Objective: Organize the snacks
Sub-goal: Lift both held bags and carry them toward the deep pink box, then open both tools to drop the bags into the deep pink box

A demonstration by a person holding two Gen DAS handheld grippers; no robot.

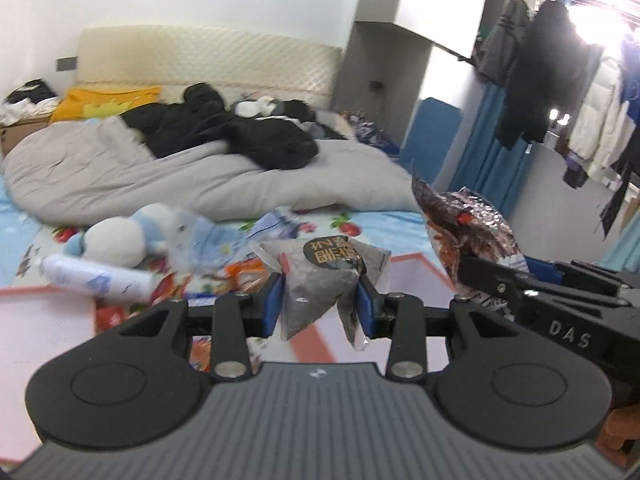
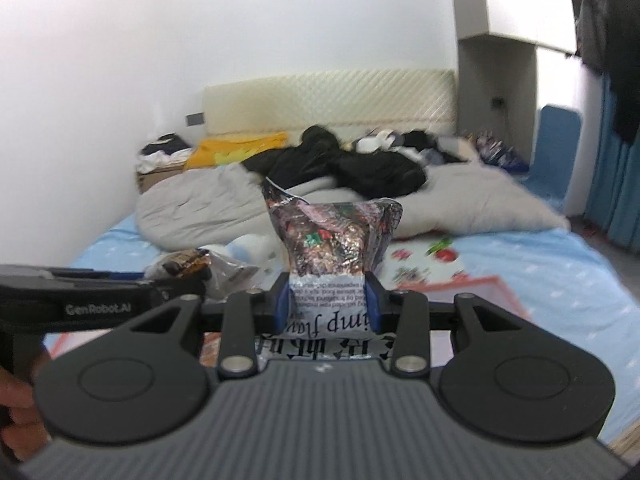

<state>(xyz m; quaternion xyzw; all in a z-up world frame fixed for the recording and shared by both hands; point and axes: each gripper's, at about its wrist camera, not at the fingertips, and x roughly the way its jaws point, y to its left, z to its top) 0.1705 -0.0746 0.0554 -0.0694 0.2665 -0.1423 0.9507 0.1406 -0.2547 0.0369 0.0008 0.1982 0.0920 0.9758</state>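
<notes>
The left gripper has its jaws clamped on a grey, crinkled foil snack packet with a dark round label, the blue pads pressing into both of its sides so that the packet pinches in at the waist; its top fans out above the jaws and its lower corners hang below them. The right gripper is likewise closed on a shiny metallic snack bag printed in brown and red with a white text panel: the white lower part sits squeezed between the blue pads, while the puffed, glittering upper part stands up past the fingertips. In the left wrist view that same bag shows to the right of the left jaws, held up by the other black tool, so the two packets hang near each other but apart. Beyond both sets of jaws lies a bed with a pale blue patterned sheet, carrying a rumpled grey duvet and a heap of black clothing. Ahead and left of the left jaws rest a white and blue plush toy, a white cylindrical bottle and what looks like more brightly coloured wrappers, though blur makes them hard to read.
</notes>
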